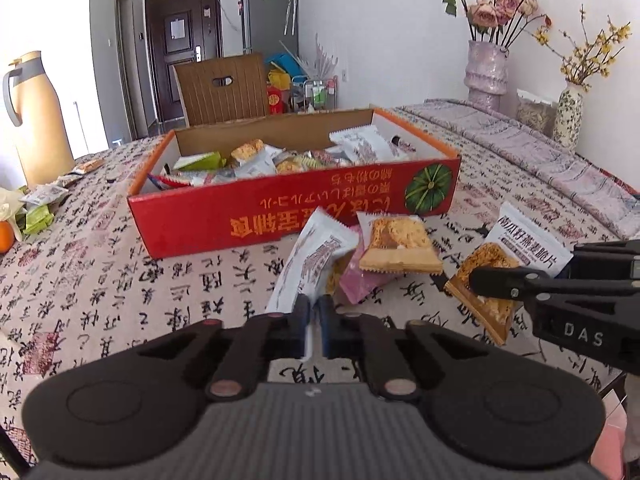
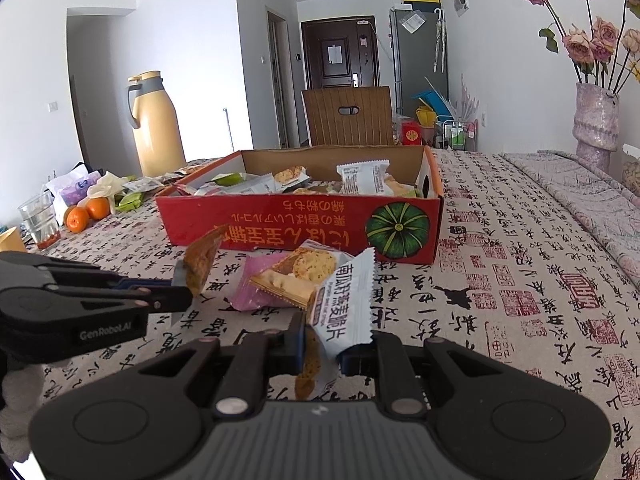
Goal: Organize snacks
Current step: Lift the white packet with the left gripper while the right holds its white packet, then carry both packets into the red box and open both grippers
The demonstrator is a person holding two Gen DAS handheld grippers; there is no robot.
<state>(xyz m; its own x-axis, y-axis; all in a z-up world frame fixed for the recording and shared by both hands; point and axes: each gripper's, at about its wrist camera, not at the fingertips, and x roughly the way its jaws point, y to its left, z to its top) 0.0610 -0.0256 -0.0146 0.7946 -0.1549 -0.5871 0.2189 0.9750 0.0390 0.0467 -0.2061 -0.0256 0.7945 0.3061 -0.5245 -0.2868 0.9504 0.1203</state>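
Note:
A red cardboard box point(image 1: 280, 216) full of snack packets stands in the middle of the table; it also shows in the right wrist view point(image 2: 304, 228). My left gripper point(image 1: 314, 320) is shut on a white snack packet point(image 1: 312, 264), held just above the cloth in front of the box. My right gripper point(image 2: 320, 344) is shut on a white and orange crisp packet point(image 2: 344, 312), seen from the left wrist view point(image 1: 508, 264) at the right. A pink packet point(image 2: 256, 288) and an orange biscuit packet point(image 2: 300, 272) lie between the grippers, before the box.
The tablecloth point(image 2: 520, 280) has printed characters. A yellow thermos point(image 2: 154, 128), oranges point(image 2: 86, 212), a glass point(image 2: 38, 216) and loose packets point(image 1: 40, 208) sit at the far left. Flower vases point(image 1: 486, 72) stand at the right. A chair point(image 2: 348, 116) stands behind the box.

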